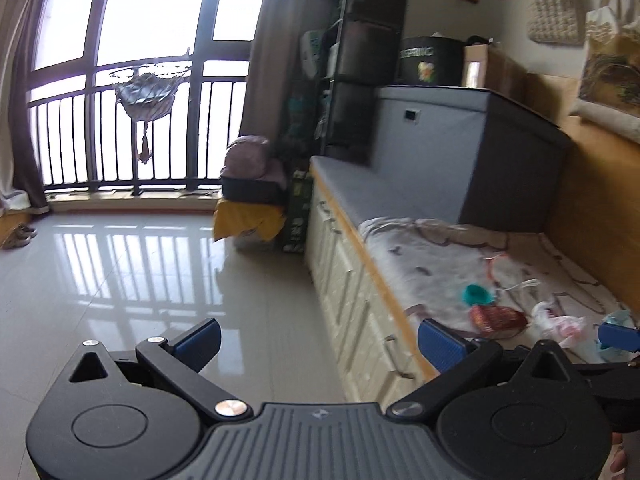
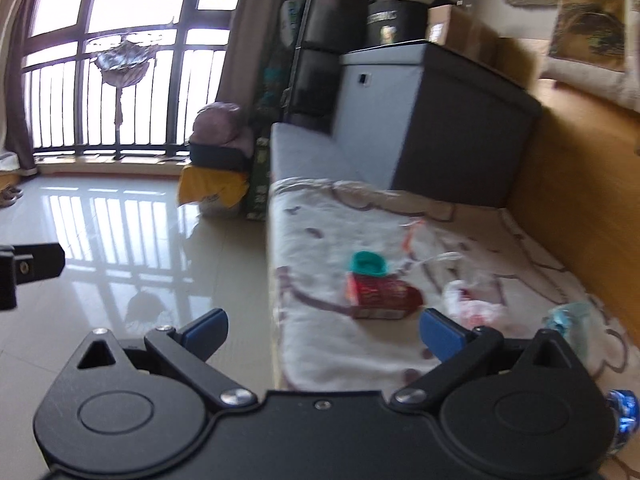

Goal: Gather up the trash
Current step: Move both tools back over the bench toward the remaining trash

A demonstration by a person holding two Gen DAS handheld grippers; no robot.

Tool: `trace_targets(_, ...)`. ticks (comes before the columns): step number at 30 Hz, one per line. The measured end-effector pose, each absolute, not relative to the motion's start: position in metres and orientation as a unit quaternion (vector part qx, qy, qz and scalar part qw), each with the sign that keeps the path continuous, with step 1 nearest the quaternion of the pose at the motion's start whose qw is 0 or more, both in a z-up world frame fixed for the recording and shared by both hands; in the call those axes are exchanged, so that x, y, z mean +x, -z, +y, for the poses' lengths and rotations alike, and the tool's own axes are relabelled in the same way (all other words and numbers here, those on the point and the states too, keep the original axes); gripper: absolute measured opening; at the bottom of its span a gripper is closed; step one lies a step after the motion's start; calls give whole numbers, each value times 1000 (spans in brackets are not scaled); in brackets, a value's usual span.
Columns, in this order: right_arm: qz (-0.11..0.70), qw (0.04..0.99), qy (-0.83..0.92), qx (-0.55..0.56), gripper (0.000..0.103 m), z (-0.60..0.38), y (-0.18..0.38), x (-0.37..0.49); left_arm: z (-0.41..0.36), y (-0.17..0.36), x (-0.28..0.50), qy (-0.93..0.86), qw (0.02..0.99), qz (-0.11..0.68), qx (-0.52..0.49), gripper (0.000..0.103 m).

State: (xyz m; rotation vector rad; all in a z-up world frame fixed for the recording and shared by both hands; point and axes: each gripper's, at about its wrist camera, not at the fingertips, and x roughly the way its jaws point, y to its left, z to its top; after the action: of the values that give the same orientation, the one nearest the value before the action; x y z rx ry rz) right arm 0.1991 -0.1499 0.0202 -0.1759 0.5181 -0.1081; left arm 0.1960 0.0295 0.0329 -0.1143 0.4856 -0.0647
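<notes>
Trash lies on a white patterned blanket (image 2: 320,248) on a low bench: a red wrapper box (image 2: 380,294), a teal cup-like piece (image 2: 368,262), a crumpled white-and-pink plastic bag (image 2: 474,300) and a light blue wrapper (image 2: 568,316). In the left wrist view the same red wrapper (image 1: 498,318), teal piece (image 1: 476,294) and white bag (image 1: 560,320) show at lower right. My left gripper (image 1: 318,344) is open and empty over the floor beside the bench. My right gripper (image 2: 324,334) is open and empty above the blanket's near edge, just short of the red wrapper.
A grey storage box (image 2: 440,120) stands at the bench's far end, with a wooden wall panel (image 2: 580,184) along the right. Cream drawers (image 1: 352,292) front the bench. A yellow bag (image 1: 248,220) and dark shelves (image 1: 352,60) stand by the window. Glossy tile floor (image 1: 140,280) spreads left.
</notes>
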Motion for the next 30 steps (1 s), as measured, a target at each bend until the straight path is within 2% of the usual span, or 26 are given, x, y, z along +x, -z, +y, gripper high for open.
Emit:
trace_targets(15,261,930,256,-29,103,-262,-1,178,-75,-27,204,141,959,244,-38,103)
trace_targets(30,307,905,290,44,103,-327,47,176,-171,15,251,226,929,288,-49,103)
